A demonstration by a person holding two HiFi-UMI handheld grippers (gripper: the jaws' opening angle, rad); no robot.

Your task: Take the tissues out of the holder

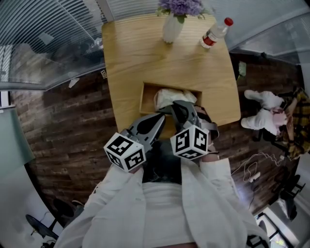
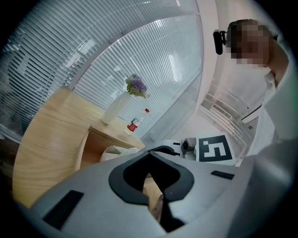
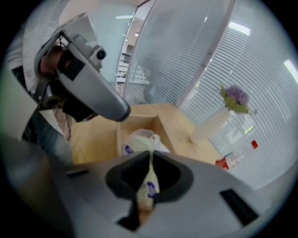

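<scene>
Held only by a thin wrapper fold pinched in the right gripper point(image 3: 150, 155), with the left gripper point(image 2: 150, 154) pressed together empty, the white plastic-wrapped tissue pack point(image 3: 138, 139) could be dropped.

A white vase point(image 1: 172, 28) of purple flowers stands near a red-capped bottle point(image 1: 213, 33) on the wooden table point(image 1: 131, 58).

The right gripper point(image 1: 180, 107) hides the near side of the tissues point(image 1: 167, 97) and holder point(image 1: 145, 100). The flowers point(image 1: 181, 6) run off the top edge. The label on the bottle point(image 1: 213, 33) is too small to read.
</scene>
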